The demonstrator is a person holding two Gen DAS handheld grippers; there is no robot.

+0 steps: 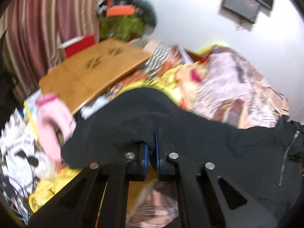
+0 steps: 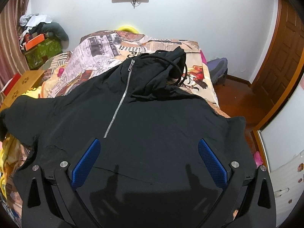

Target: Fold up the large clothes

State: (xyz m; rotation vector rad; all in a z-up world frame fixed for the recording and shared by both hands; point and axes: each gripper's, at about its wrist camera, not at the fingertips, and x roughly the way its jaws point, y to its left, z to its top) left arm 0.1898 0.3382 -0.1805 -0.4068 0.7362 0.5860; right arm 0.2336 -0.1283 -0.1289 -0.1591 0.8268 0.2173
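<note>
Left gripper [image 1: 151, 148] clamped on black hoodie [image 2: 144, 114] sleeve, right gripper [image 2: 150, 159] wide open above hoodie hem, holding nothing.

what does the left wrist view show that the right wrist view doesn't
Only the left wrist view shows the left gripper shut on a fold of the black hoodie, and a pink garment beside it. Only the right wrist view shows the open right gripper above the hoodie's body, the hood and drawstring, and the wooden door. Both show the hoodie, its zipper, the newspaper-print bedding and the wooden board.
</note>
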